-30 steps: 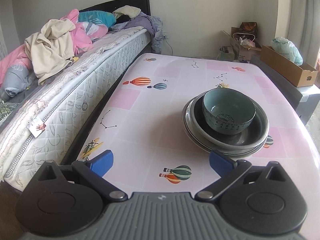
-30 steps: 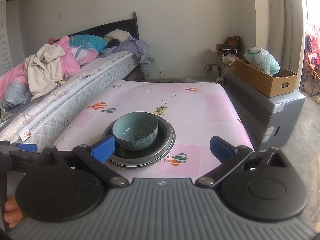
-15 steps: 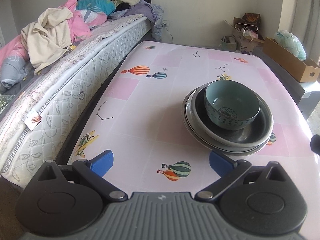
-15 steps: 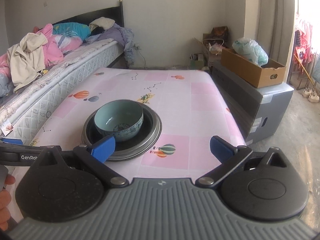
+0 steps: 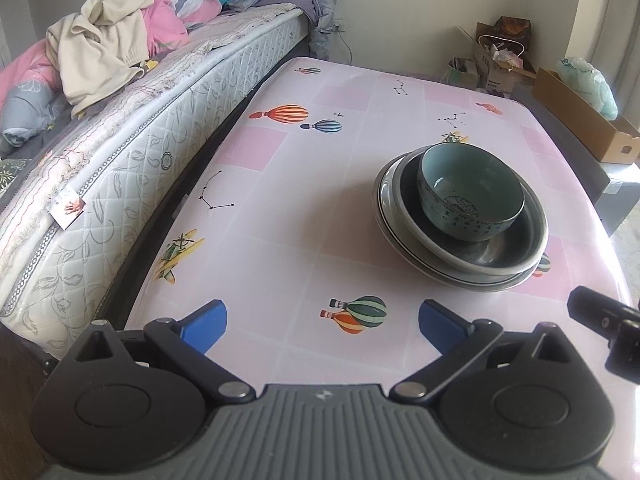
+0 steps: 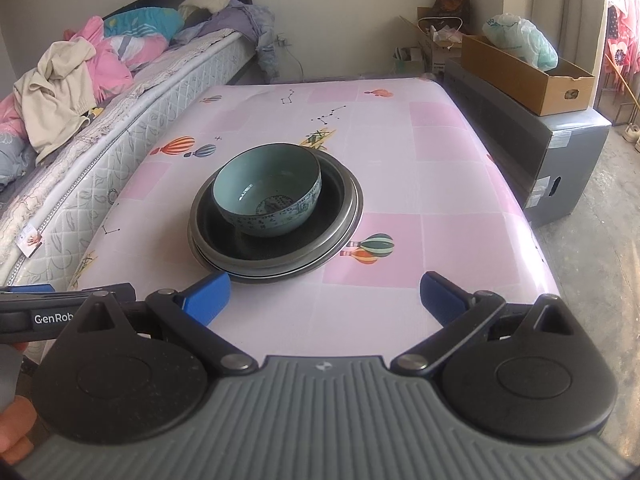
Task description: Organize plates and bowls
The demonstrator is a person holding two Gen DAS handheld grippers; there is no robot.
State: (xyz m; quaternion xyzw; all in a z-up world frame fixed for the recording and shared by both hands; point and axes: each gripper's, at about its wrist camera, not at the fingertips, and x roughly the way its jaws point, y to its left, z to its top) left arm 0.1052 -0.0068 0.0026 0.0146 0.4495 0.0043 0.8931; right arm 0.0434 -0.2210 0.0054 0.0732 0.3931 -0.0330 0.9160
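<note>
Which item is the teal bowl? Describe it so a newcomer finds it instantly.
Find the pink balloon-print table beside the bed. Near its middle sits a stack of dark plates. The teal bowl sits on top: the only deep, light blue-green dish, patterned outside.

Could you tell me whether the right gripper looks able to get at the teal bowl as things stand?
Probably yes: the right gripper is open and empty, the teal bowl sits uncovered atop the stacked plates ahead and a little left, and only bare tablecloth lies between.
</note>
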